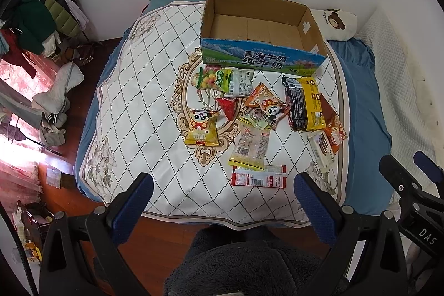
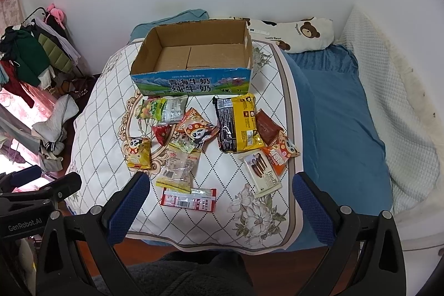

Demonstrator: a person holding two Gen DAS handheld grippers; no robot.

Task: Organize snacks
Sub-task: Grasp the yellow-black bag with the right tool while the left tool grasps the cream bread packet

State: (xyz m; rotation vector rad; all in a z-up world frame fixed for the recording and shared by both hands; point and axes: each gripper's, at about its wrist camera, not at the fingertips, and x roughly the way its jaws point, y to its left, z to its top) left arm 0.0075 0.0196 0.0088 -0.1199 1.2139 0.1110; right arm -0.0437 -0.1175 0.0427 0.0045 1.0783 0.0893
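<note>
Bedroom, blue bed (image 2: 333,101) with a white quilted cover (image 2: 105,135) spread on it. We see an open cardboard milk box (image 2: 191,82) sitting on the cover's far end, nothing inside. Snack packets (image 2: 238,124) lie scattered on the cover just in front of the box. Our left gripper (image 1: 222,201) and right gripper (image 2: 222,201) both hover at the bed's near edge, fingers spread apart, gripping nothing.
</note>
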